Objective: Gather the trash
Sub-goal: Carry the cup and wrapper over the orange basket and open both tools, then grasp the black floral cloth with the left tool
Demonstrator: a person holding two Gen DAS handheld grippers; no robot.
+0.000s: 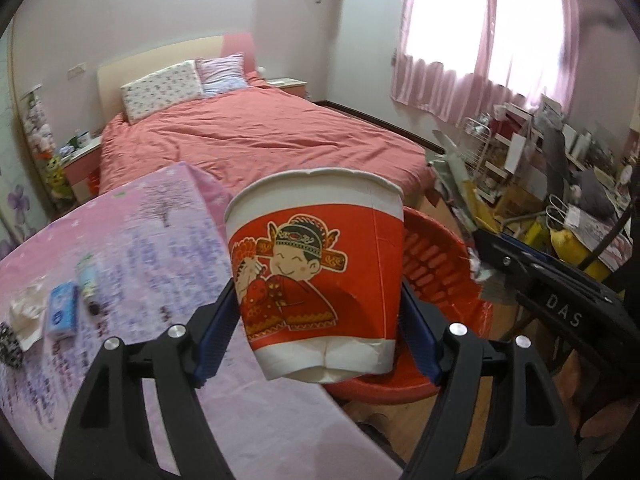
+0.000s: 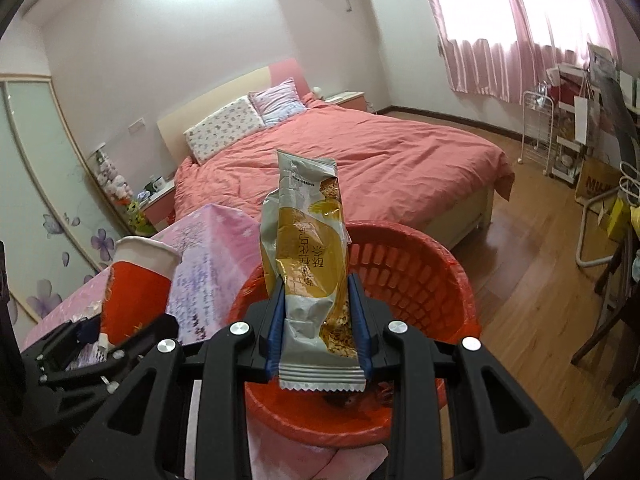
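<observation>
From my left tool's camera, my left tool (image 1: 318, 312) is gripping a big paper cup (image 1: 316, 272). The blue pads press on both sides of the cup, low down near its bottom. The cup is red and white with a smiling cartoon figure on it, and it stands almost upright, tipped a little. Just behind the cup and a bit to the right of my tool is a red basket (image 1: 440, 268). To the left of my tool is the desk (image 1: 168, 240) with a pink and purple cloth. Far left on it lie a small blue box (image 1: 61, 311), a crumpled white tissue (image 1: 26, 308) and a little bottle (image 1: 87, 278). My right tool (image 1: 560, 300) shows at the right edge, just beside the basket. A bed (image 1: 260, 140) with a pink cover is far ahead.

From my right tool's camera, my right tool (image 2: 320, 320) is closed on a snack wrapper (image 2: 308, 264). The wrapper is gold and silver and stands up tall between the blue pads. The red basket (image 2: 420, 276) is right under and ahead of this tool. Off to the left, my left tool (image 2: 100, 344) holds the paper cup (image 2: 134, 288) over the edge of the desk (image 2: 216, 248). The bed (image 2: 360, 156) is far ahead
</observation>
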